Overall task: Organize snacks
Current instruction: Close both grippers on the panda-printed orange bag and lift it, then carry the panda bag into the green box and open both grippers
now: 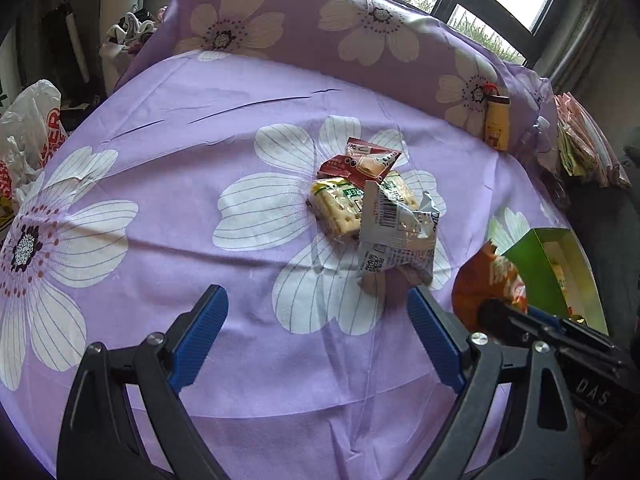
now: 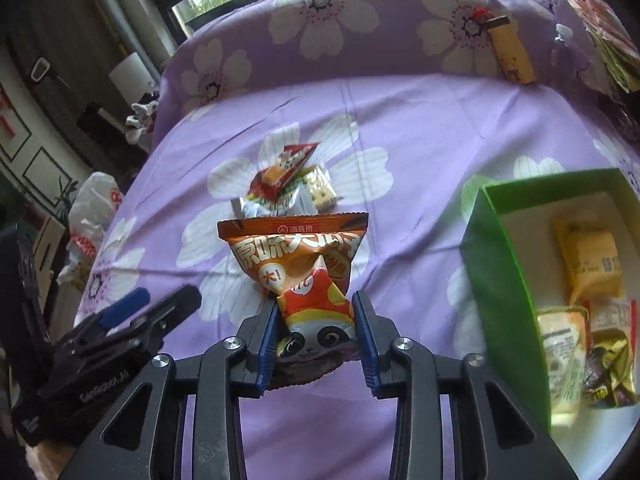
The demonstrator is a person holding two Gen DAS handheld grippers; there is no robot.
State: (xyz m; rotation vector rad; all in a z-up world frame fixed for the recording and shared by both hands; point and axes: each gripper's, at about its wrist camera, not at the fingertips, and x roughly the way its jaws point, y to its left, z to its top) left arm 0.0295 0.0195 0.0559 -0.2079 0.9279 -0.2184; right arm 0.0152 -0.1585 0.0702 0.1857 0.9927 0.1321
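My right claw is clamped on the lower end of an orange snack bag, held up just left of the green box. It's light, puffy and crinkly, so I judge a firm pinch on the sealed edge safest. My left claw hangs open, empty, just short of the packet pile on the purple bed sheet.

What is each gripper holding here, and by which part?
The right gripper is shut on the orange snack packet, pinching its lower end, near the panda print. The left gripper is open and holds nothing.
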